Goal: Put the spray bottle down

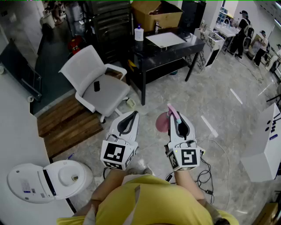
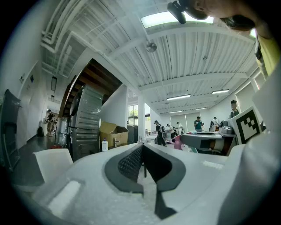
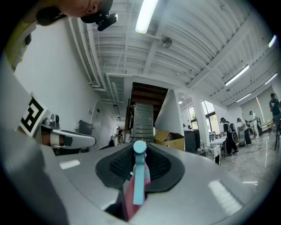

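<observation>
My right gripper (image 1: 177, 119) is shut on a pink spray bottle (image 1: 163, 123), held out level above the floor in front of me. The bottle's pink head sticks out past the jaw tips and its round body hangs to their left. In the right gripper view the bottle's blue trigger part (image 3: 139, 176) and pink neck sit clamped between the dark pads of the right gripper (image 3: 139, 161). My left gripper (image 1: 131, 117) is held beside it, jaws together with nothing in them. In the left gripper view, the left gripper (image 2: 143, 153) shows its pads meeting.
A white office chair (image 1: 98, 87) with a dark phone (image 1: 96, 86) on its seat stands ahead left. Behind it a black table (image 1: 180, 46) carries a cardboard box (image 1: 156, 13), a white bottle (image 1: 139, 33) and a white sheet (image 1: 166, 39). Wooden steps (image 1: 66, 125), a round white appliance (image 1: 44, 180), floor cables (image 1: 206, 175).
</observation>
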The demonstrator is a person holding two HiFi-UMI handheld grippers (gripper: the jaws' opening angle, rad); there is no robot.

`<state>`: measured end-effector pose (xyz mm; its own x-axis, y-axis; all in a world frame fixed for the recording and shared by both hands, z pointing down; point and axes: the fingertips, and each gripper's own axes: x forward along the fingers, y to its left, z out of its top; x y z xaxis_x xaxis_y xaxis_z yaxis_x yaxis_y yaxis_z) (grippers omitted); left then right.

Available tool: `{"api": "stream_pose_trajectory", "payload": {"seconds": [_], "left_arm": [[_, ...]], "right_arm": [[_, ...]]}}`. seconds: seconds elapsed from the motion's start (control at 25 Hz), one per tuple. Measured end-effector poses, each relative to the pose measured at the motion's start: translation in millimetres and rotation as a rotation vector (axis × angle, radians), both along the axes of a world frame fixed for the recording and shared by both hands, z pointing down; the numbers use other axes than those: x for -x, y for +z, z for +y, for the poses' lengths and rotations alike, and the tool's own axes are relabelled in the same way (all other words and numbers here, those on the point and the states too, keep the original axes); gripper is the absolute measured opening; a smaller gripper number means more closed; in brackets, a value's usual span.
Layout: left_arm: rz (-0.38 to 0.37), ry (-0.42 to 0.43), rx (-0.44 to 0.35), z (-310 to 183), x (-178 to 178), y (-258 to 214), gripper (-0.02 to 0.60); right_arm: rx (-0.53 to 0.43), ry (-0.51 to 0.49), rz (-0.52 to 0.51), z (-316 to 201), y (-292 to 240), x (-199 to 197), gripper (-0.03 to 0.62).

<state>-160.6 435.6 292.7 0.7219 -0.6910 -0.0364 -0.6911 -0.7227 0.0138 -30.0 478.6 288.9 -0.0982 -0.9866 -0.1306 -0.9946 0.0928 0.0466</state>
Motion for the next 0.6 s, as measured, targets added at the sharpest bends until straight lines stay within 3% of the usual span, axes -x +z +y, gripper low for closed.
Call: {"api": "stream_pose_trajectory", "payload": {"seconds": [0.6], "left_arm": [[-0.009, -0.023, 0.036, -3, -22, 19, 0.002]], "right_arm": [[0.000, -0.056, -0.049, -11, 9, -19, 0.063]]}}
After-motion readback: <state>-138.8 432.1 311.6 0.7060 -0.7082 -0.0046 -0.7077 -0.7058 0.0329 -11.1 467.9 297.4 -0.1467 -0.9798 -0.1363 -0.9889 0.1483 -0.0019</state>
